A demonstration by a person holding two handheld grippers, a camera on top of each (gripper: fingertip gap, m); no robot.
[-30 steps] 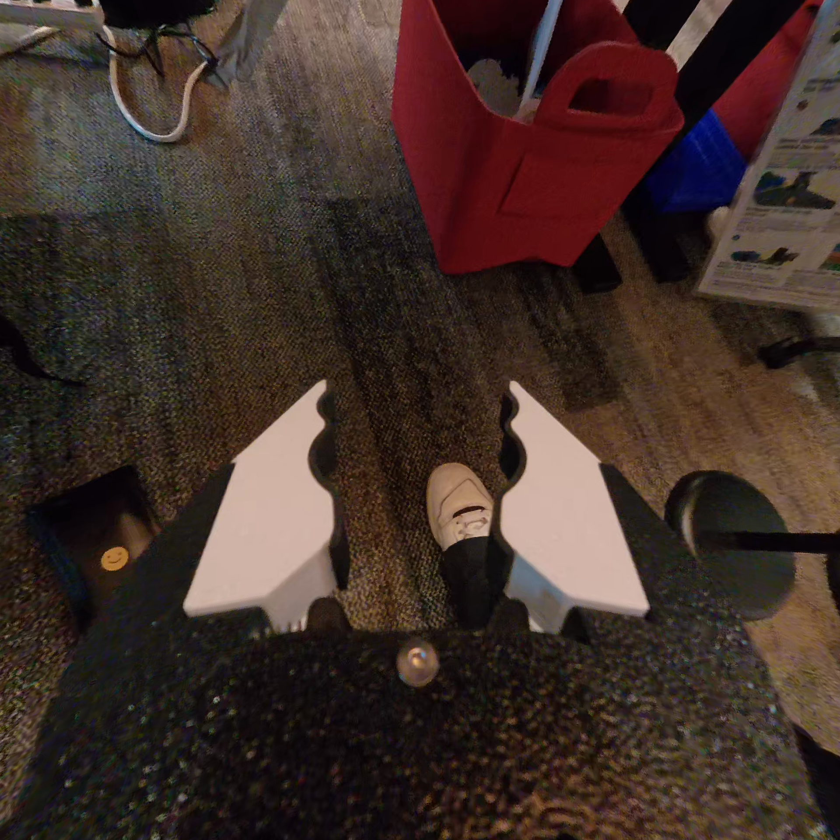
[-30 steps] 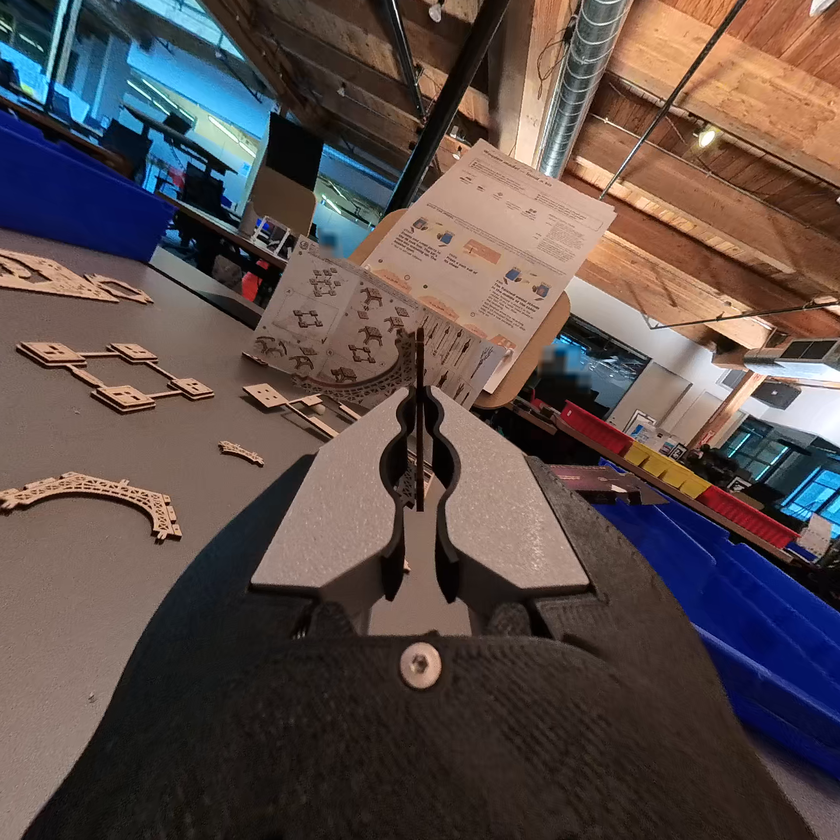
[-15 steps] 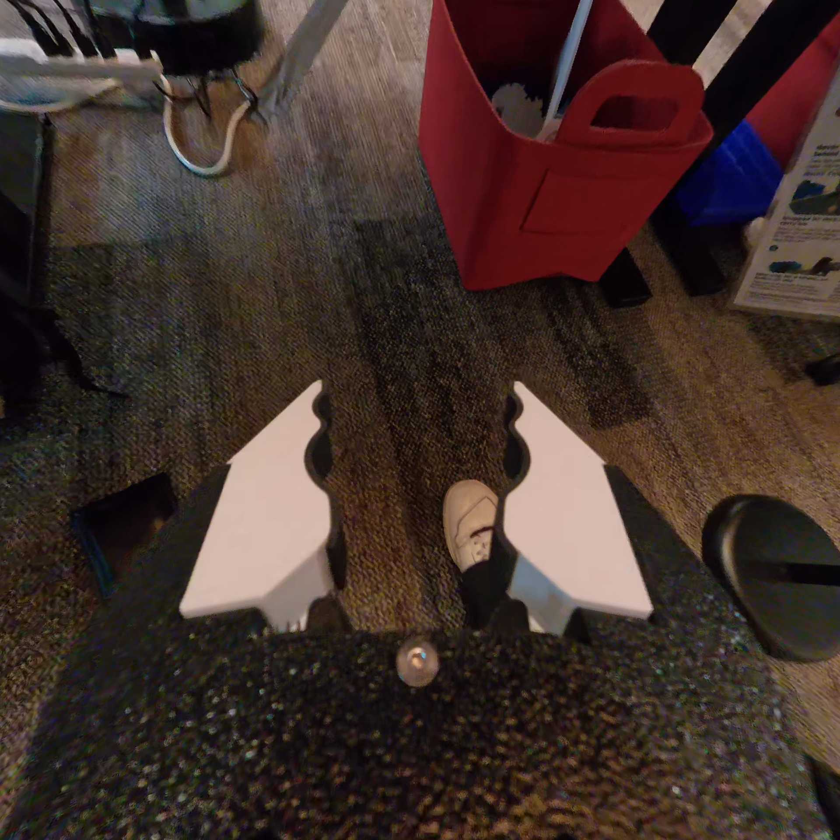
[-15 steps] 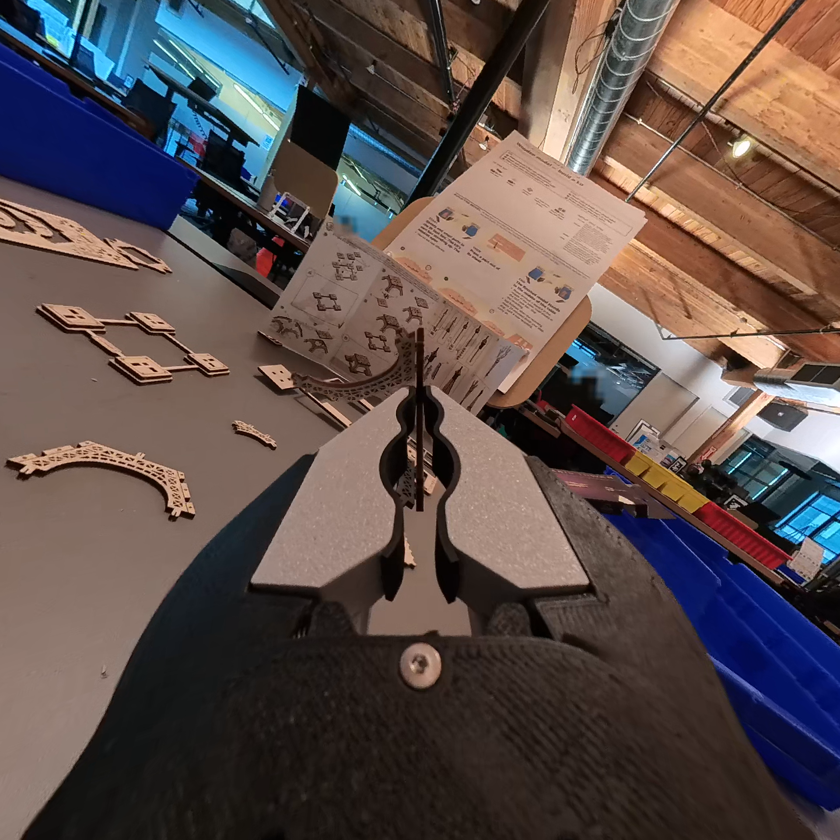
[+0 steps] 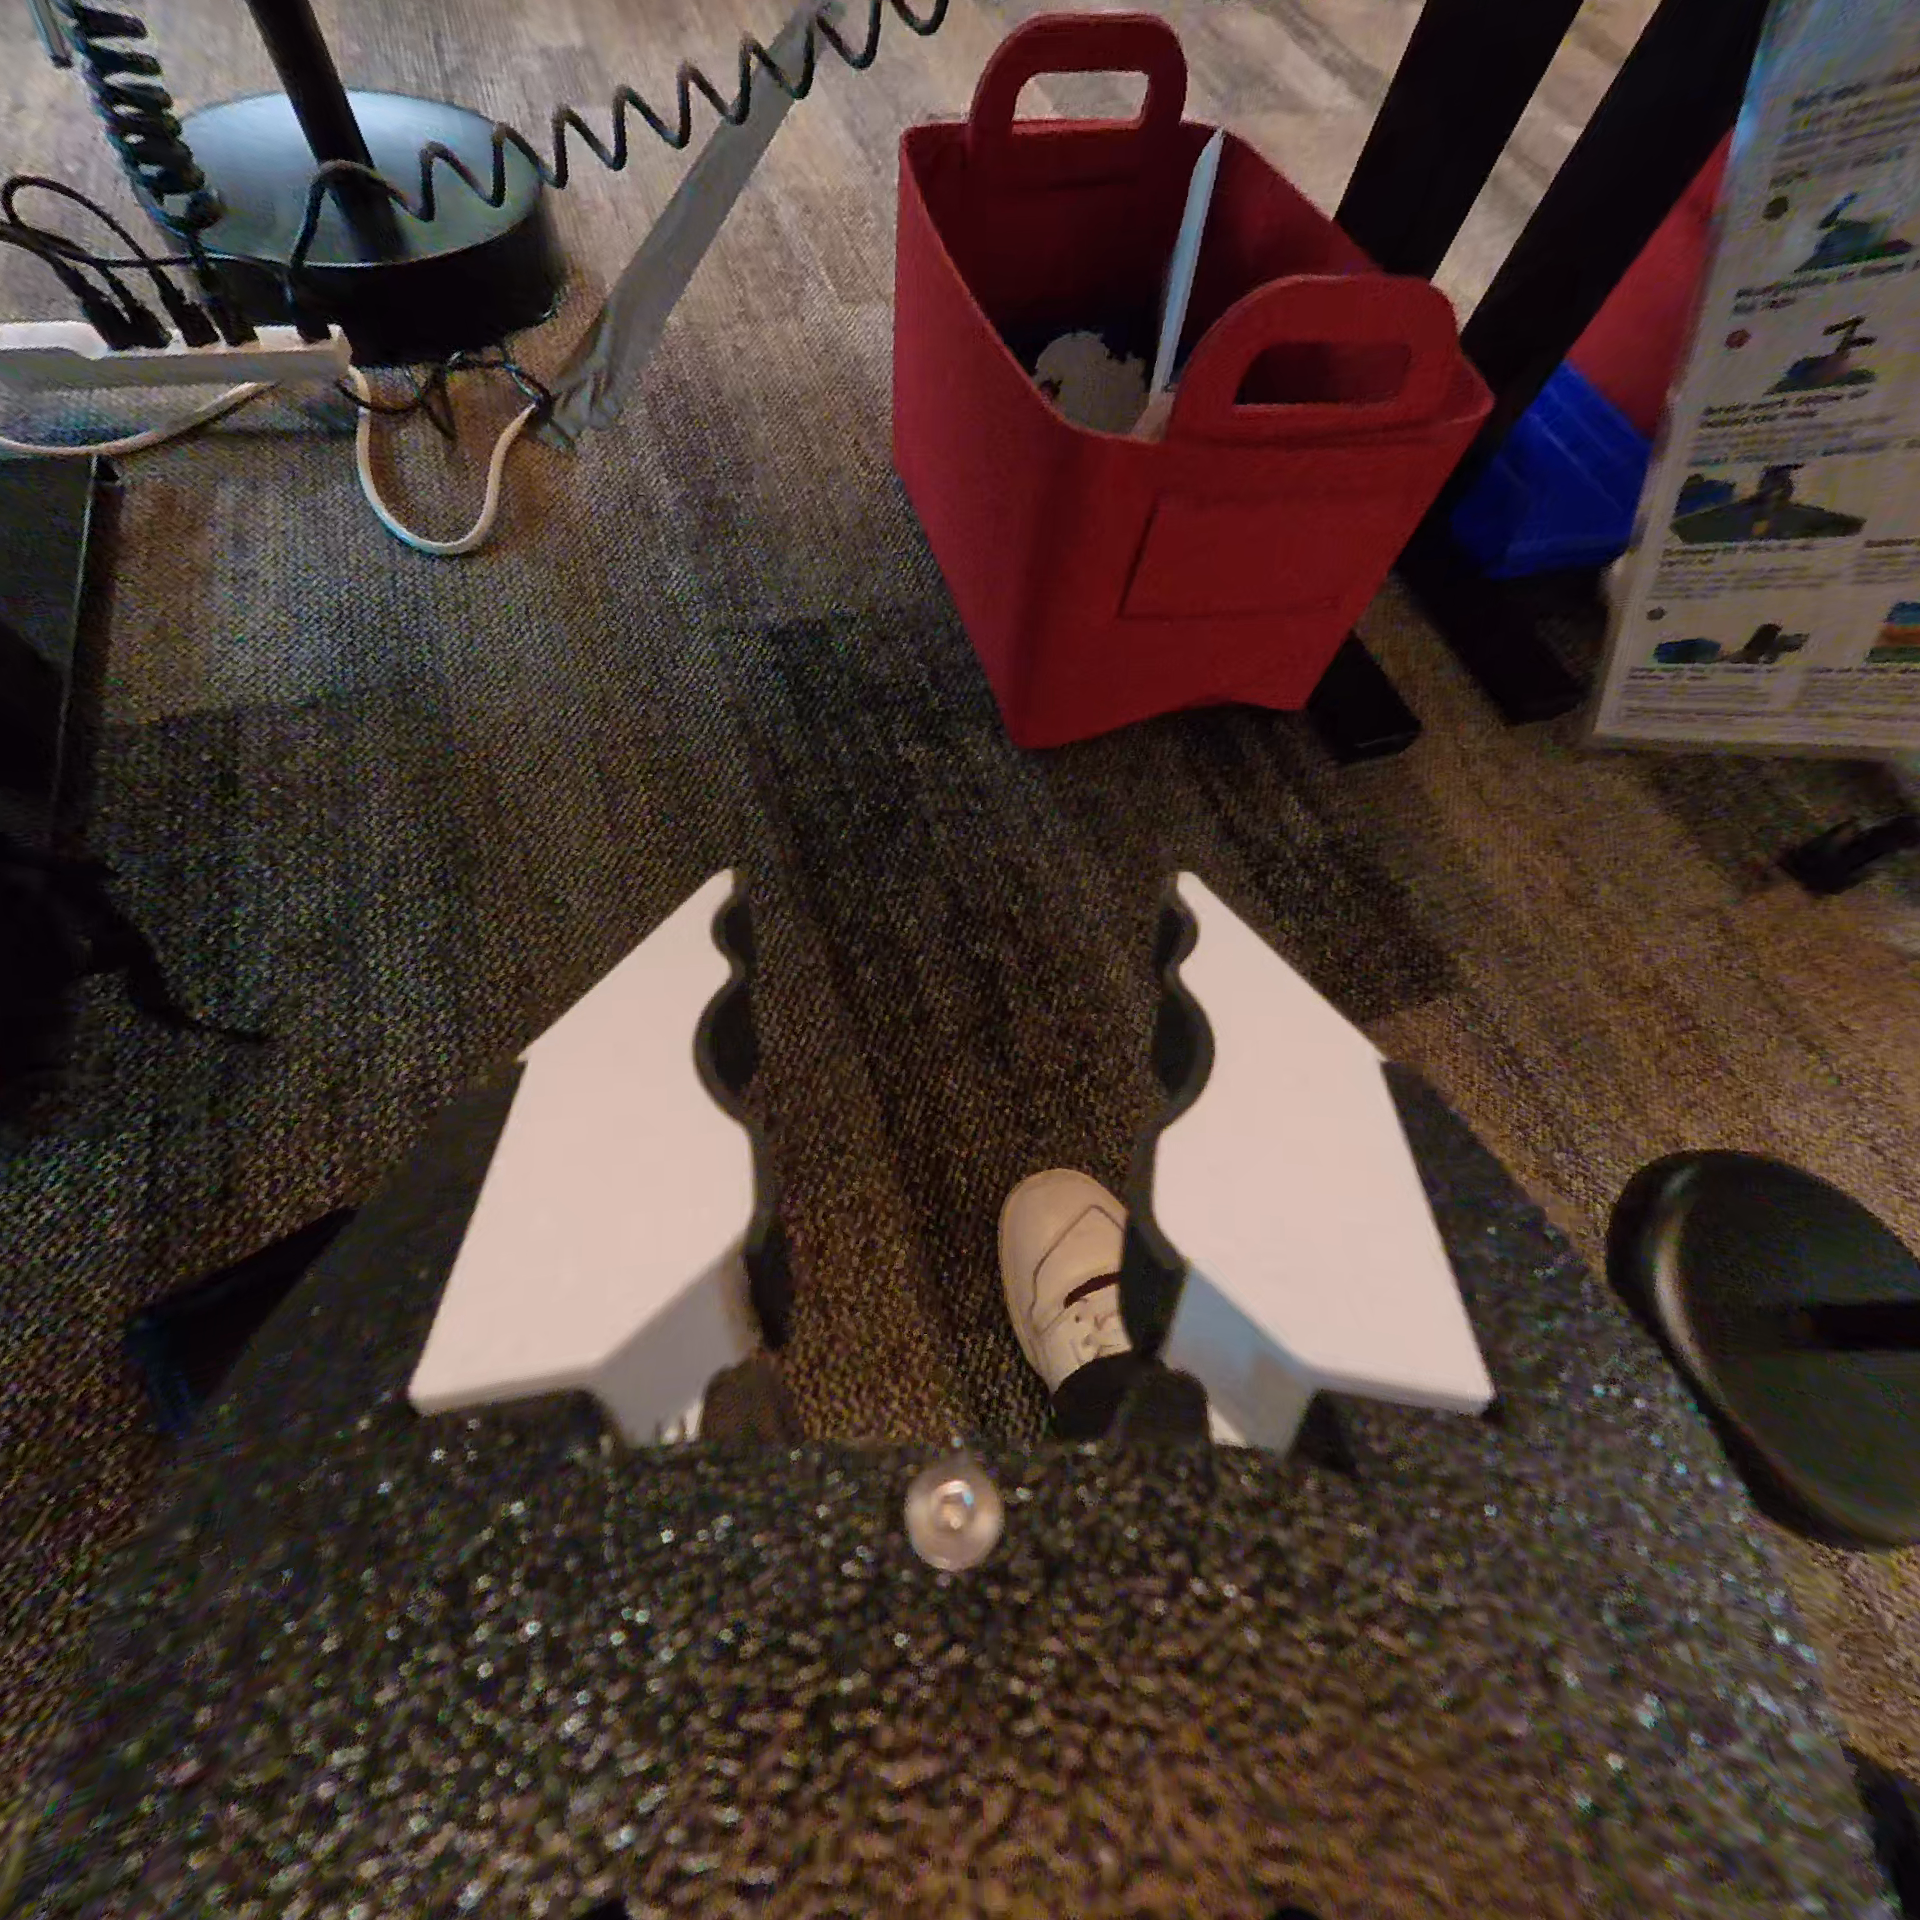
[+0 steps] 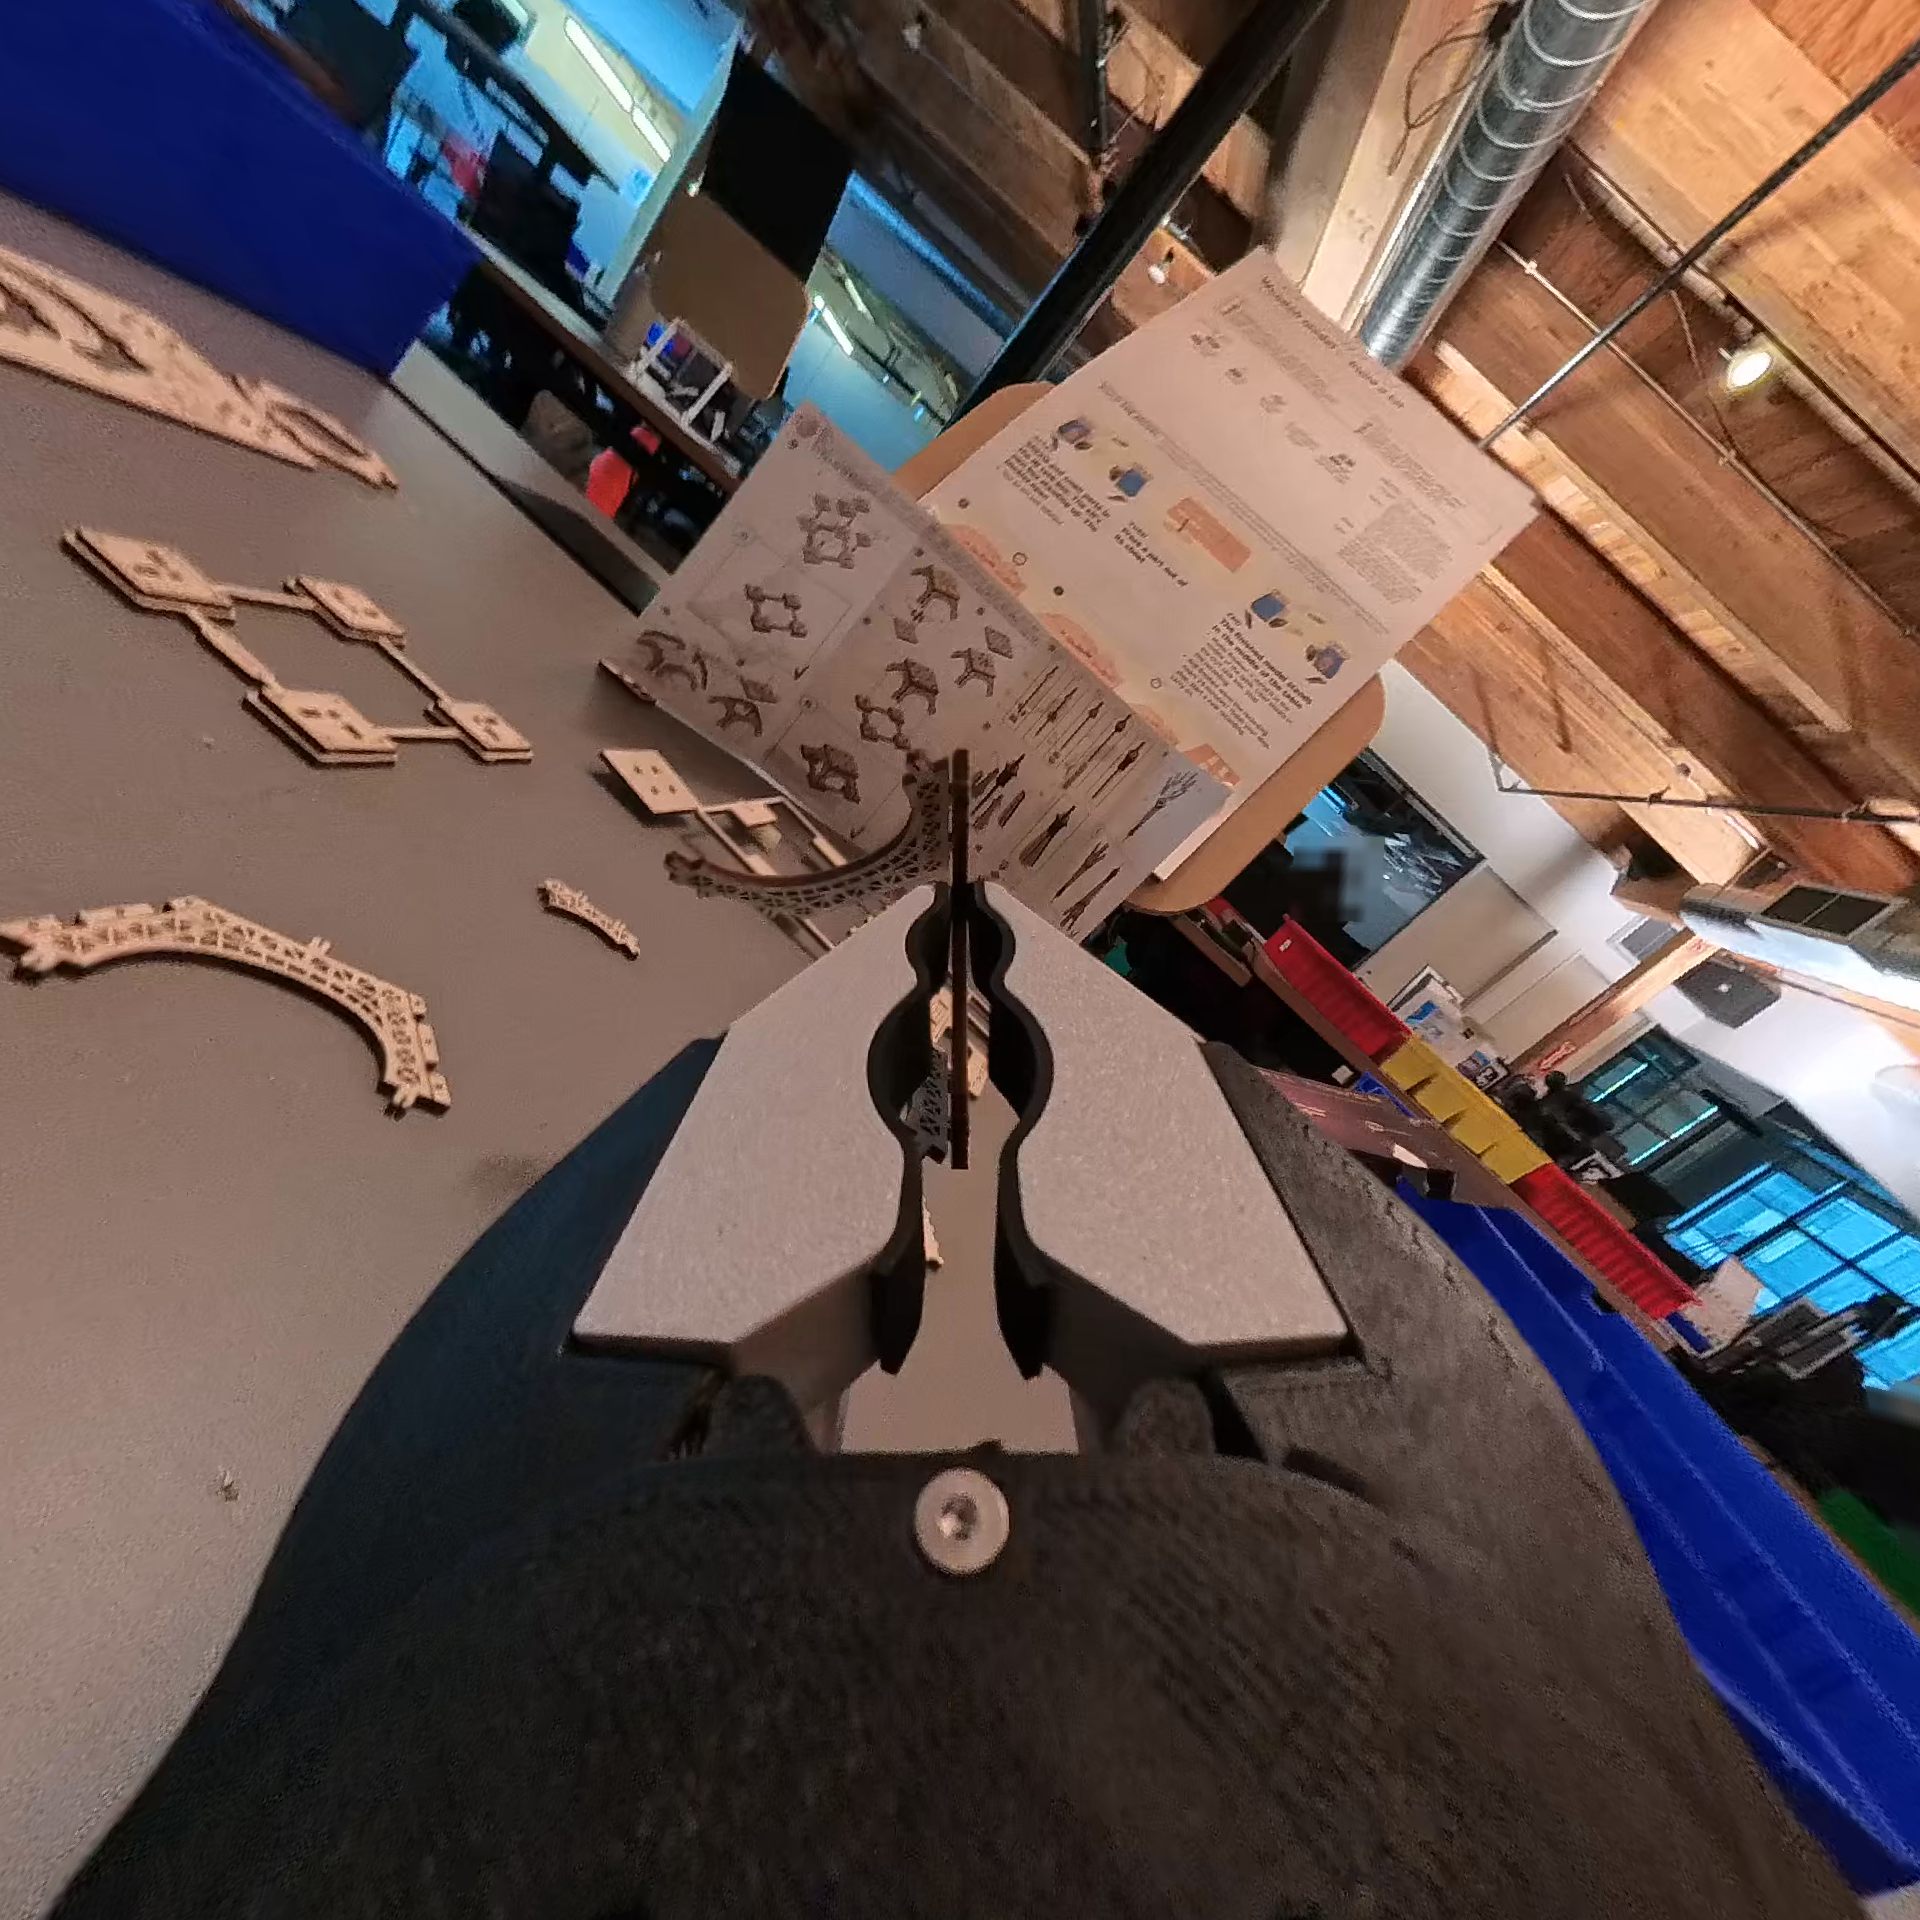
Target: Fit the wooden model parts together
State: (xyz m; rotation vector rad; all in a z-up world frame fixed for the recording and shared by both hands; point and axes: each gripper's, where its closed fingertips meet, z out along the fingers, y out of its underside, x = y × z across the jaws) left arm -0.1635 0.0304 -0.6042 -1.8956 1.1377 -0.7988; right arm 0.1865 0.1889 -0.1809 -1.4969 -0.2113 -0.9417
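Arched wooden part (image 6: 831,883) pinched edge-on by right gripper (image 6: 958,914) fingers (image 6: 1132,1143).

This is a shared workshop or maker space in an old industrial building. Above are exposed wooden beams (image 6: 1621,260) and a bare metal duct (image 6: 1496,177). Long benches carry rows of red and yellow bins (image 6: 1455,1101), with blue bins (image 6: 1662,1455) nearer. On the grey carpet (image 5: 520,727) stand a power strip (image 5: 177,353) with cables and a red felt bag (image 5: 1164,499).
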